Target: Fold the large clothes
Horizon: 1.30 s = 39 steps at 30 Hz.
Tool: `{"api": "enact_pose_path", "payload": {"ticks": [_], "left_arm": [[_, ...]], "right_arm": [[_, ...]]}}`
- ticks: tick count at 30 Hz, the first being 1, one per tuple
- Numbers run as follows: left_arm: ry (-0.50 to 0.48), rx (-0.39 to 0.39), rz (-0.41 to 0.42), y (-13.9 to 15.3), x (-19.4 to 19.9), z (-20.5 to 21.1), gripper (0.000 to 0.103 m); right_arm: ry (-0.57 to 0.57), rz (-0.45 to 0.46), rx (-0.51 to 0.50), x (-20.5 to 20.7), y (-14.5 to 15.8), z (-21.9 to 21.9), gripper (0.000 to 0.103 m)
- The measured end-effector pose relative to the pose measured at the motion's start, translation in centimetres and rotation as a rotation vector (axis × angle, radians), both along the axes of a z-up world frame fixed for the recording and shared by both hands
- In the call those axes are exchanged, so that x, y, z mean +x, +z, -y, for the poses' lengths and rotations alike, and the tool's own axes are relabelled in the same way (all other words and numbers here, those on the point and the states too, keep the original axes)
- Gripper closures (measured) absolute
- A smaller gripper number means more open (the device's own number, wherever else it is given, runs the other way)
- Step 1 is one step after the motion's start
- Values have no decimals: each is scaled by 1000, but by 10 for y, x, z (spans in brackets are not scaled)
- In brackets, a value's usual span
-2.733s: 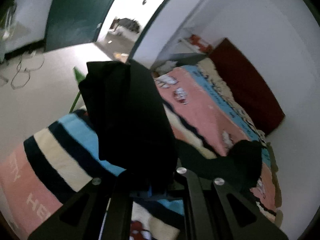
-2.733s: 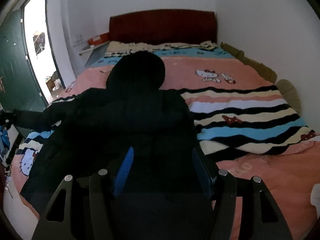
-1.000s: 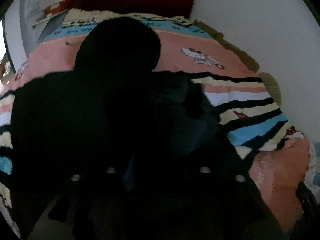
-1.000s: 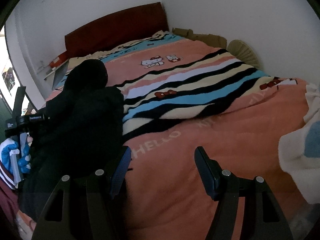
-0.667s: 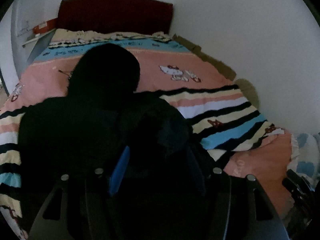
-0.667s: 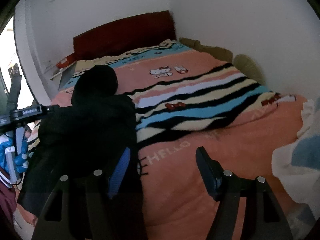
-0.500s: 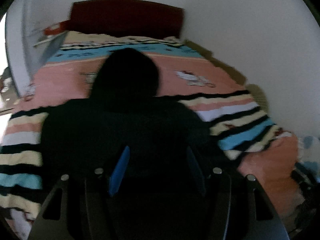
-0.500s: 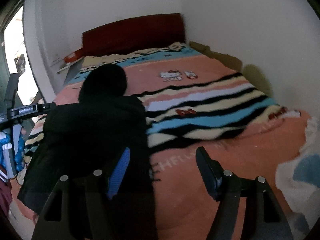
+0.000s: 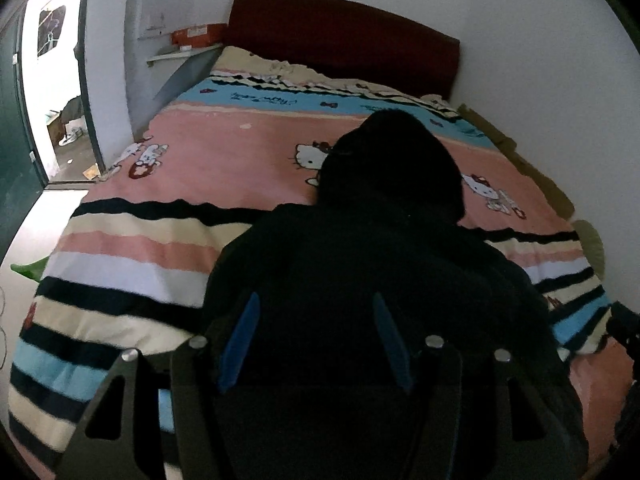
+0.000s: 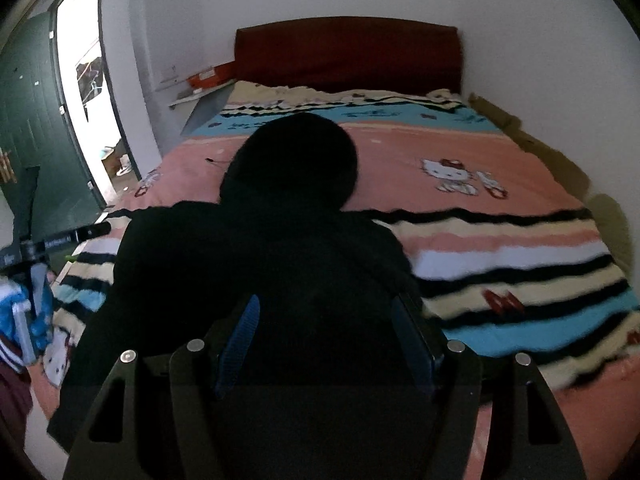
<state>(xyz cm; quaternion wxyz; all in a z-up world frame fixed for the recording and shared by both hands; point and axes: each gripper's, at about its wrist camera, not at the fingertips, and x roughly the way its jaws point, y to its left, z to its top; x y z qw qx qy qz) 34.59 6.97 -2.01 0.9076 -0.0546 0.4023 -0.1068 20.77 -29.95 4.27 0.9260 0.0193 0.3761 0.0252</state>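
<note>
The bed (image 9: 208,168), under its striped cartoon blanket (image 10: 520,264), fills the space ahead of both tools. The black hooded garment (image 9: 380,248) lies flat on it, hood pointing away, directly ahead of and beneath each tool's fingers. The left hand-held gripper (image 9: 316,344) and the right hand-held gripper (image 10: 326,342) both stand spread wide, holding nothing. The risk, as I judge it: the fabric is so dark that edges and layers vanish, so a pinch may catch the blanket too, or only one layer, skewing the fold.
</note>
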Motion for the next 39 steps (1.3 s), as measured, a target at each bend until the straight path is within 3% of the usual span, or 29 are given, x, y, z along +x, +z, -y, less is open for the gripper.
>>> {"api": "enact_pose_path", "payload": {"ticks": [6,11,13,18,22,25,31,35,39], "left_arm": [[-58,39,-47,-48,20,24,45],[-76,58,-52,-84,17,32,39],[-79,37,-58,-92,18,32,37],[-75,41,-51,-103,22,39,35],[-71,81,-67,-97,23,42,36],[-66,80,-41,-75,15,39,36],[-99,96,46,-31,19,57,36],[-107,131,15,-44,32,72,36],[-133,188,-45,-86,31,82,35]], "right_arm": [[49,-67,10,54,-36,-32,35],[51,-168,-26,76,-93,-32,35],[49,-189,6,79,-114,-23,27],[53,-219,116,86,-140,-7,24],[70,-234,88,87,-139,-11,25],[83,-228,45,80,-121,-13,35],[138,-102,-27,69,-69,-27,35],[190,-58,-15,77,-57,-48,35],[222,-126,-29,89,-90,-59,35]]}}
